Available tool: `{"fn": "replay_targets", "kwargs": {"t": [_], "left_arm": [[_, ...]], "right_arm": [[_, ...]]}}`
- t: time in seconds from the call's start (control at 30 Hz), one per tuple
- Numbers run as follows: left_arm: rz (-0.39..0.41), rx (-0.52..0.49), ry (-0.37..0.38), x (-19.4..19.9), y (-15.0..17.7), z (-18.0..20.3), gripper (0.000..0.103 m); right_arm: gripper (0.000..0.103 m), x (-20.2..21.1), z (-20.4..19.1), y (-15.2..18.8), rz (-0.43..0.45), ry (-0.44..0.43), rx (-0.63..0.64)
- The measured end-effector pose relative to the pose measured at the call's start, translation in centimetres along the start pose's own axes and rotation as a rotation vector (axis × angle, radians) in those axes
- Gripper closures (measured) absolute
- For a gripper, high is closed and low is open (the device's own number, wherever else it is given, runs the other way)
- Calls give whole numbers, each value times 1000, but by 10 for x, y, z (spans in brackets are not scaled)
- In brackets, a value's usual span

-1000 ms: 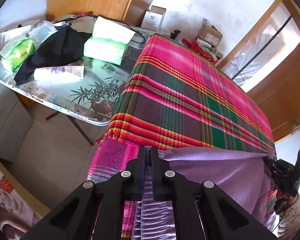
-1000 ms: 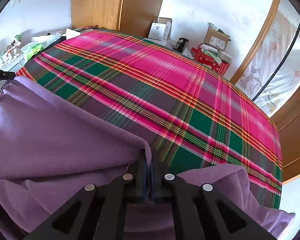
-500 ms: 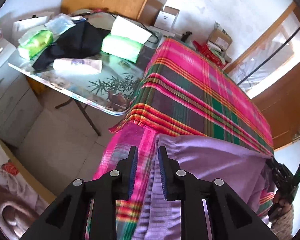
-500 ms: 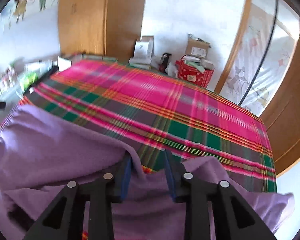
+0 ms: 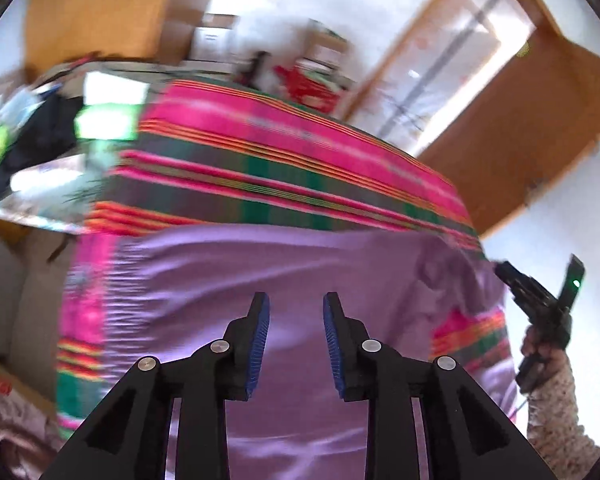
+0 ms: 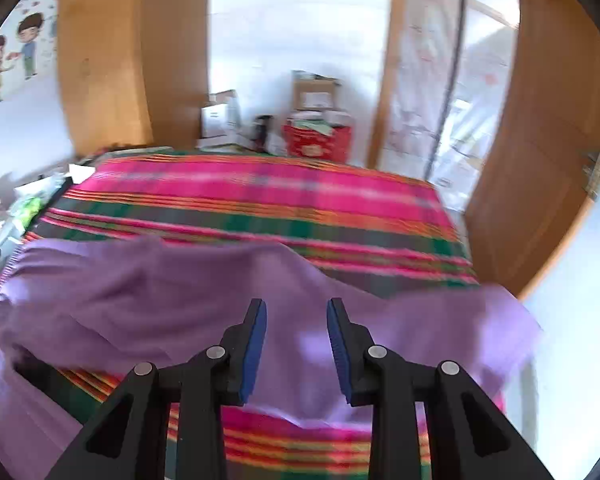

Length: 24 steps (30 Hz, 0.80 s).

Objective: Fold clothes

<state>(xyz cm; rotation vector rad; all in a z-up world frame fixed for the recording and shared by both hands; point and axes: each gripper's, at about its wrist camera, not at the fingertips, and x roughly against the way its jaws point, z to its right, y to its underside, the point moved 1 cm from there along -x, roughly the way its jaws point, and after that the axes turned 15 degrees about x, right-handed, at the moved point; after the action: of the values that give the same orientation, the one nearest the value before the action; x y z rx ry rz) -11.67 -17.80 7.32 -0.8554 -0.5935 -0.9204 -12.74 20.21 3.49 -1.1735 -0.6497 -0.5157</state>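
Note:
A purple garment (image 5: 260, 272) lies spread over the near edge of a bed with a pink, green and orange plaid cover (image 5: 284, 160). My left gripper (image 5: 296, 308) hovers above the garment; its jaws are opening and nothing sits between them. From the right wrist view the same purple garment (image 6: 148, 292) drapes over the plaid cover (image 6: 260, 200), rumpled at its right end. My right gripper (image 6: 296, 312) stands open above the cloth with an empty gap. The right gripper's body (image 5: 540, 304) also shows at the left wrist view's right edge, held by a hand.
A glass-topped side table (image 5: 48, 196) left of the bed carries green tissue packs (image 5: 108, 120), a dark cloth and a tube. Boxes and a red container (image 6: 316, 140) stand beyond the bed's far end. Wooden doors (image 6: 540, 160) rise at the right.
Both grippers were shut on the purple garment's edge, then opened and let go. Both have pulled back and up from the bed, so the garment now lies flat below them.

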Motion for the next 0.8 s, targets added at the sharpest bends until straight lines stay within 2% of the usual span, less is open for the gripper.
{"fn": "replay_targets", "kwargs": {"t": [0.1,0.3,0.5,0.63,0.8], "left_arm": [[-45,-69,20,-22,11,35,73],[-143,-287,5,-69,48,104,73],[-188,-383,-33,-99,71,134,73],[-189,-448,-101,-117,82,144,72],[-176,-529,-140,-129,92,153,69]], "right_arm": [[71,6,28,30,-35,38,-70],[70,9,78,73,-83,83,-210],[61,0,106,98,-111,101,-293],[58,-8,115,102,-79,35,-340],[56,-23,123,96,-55,-28,-403]]}}
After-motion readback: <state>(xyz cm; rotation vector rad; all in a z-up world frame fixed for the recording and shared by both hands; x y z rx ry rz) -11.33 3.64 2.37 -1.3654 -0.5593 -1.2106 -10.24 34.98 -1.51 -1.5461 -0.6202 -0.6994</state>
